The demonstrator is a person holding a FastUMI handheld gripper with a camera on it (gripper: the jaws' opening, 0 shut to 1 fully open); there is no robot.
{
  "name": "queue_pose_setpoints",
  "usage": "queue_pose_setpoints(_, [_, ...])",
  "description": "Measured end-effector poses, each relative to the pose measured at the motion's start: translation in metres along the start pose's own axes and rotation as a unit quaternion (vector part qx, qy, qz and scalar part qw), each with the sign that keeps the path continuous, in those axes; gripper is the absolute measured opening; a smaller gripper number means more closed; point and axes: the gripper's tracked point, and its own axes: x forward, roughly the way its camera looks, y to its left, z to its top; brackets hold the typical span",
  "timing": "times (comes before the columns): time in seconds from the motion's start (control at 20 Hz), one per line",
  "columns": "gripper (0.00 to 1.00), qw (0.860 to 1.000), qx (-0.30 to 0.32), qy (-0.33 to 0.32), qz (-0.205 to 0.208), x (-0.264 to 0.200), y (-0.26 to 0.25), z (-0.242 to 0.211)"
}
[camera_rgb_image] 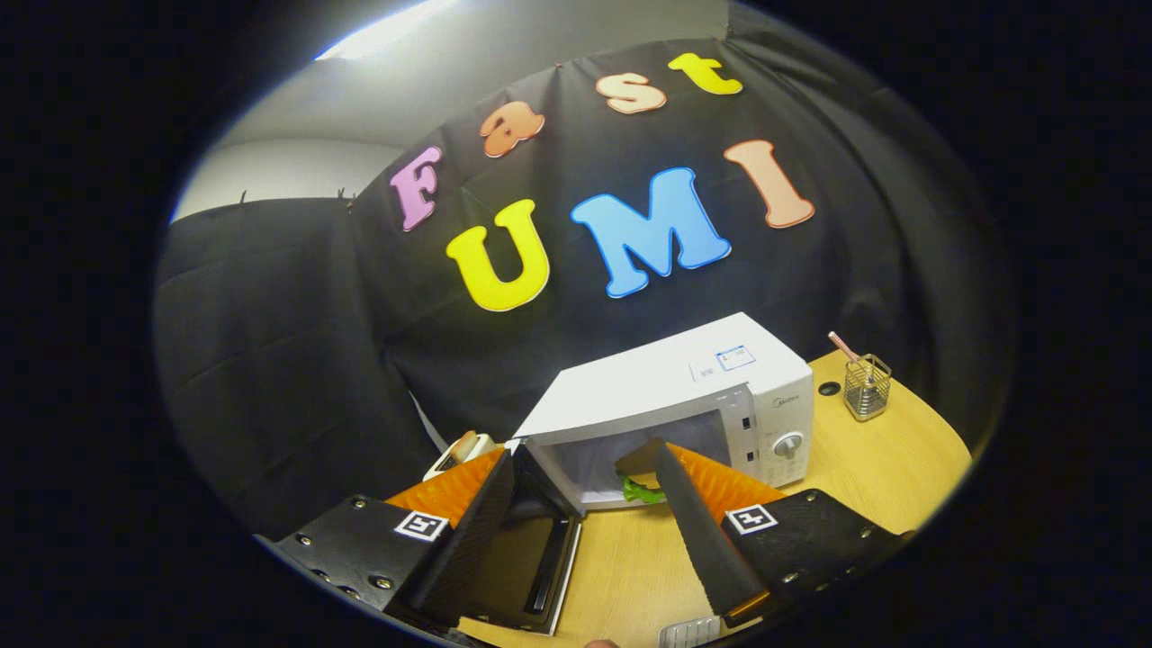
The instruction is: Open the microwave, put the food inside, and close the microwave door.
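gripper (585,463): fingers spread wide, nothing pinched between them, pointing at the microwave's open front from a bit above the surface

microwave (684,387): white box sitting on the wood surface, long axis running side to side and turned a little, so the front faces the fingers at an angle; dial and control panel on its right end

door (531,553): swung all the way out to the left of the cavity, dark inner pane facing up-ish, lying low between the two fingers and close to the left one

cavity (612,454): open and pale inside, mouth just ahead of the fingertips

food (643,477): looks like a burger, brown bun with green lettuce sticking out, sitting at the cavity's front lip on the right side, partly hidden behind the right finger; can't tell if it's fully inside or still on the edge

surface (891,468): light wood, rounded edge curving off to the right; decent bare stretch to the right of the microwave and in front of it

cup (867,387): wire mesh holder with a pink stick in it, well right of the microwave near the back edge, with a small dark hole in the surface just beside it

room: tight on the left because of the door, open on the right; black cloth wall close behind the microwave

near edge: small ridged white thing (688,633) at the surface's front edge, below the right finger, can't tell what it is
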Motion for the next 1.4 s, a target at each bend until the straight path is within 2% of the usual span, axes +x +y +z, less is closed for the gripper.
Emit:
queue_pose_setpoints(0.3, [0.96,0.995,-0.051,0.026,0.079,-0.015,0.063,-0.027])
queue_pose_setpoints(0.7, [0.97,0.980,-0.067,0.065,0.178,-0.027,0.144,-0.078])
queue_pose_setpoints(1.05, [0.96,0.965,-0.095,0.088,0.226,-0.029,0.199,-0.118])
queue_pose_setpoints(1.4, [0.96,0.947,-0.127,0.132,0.265,-0.033,0.231,-0.171])
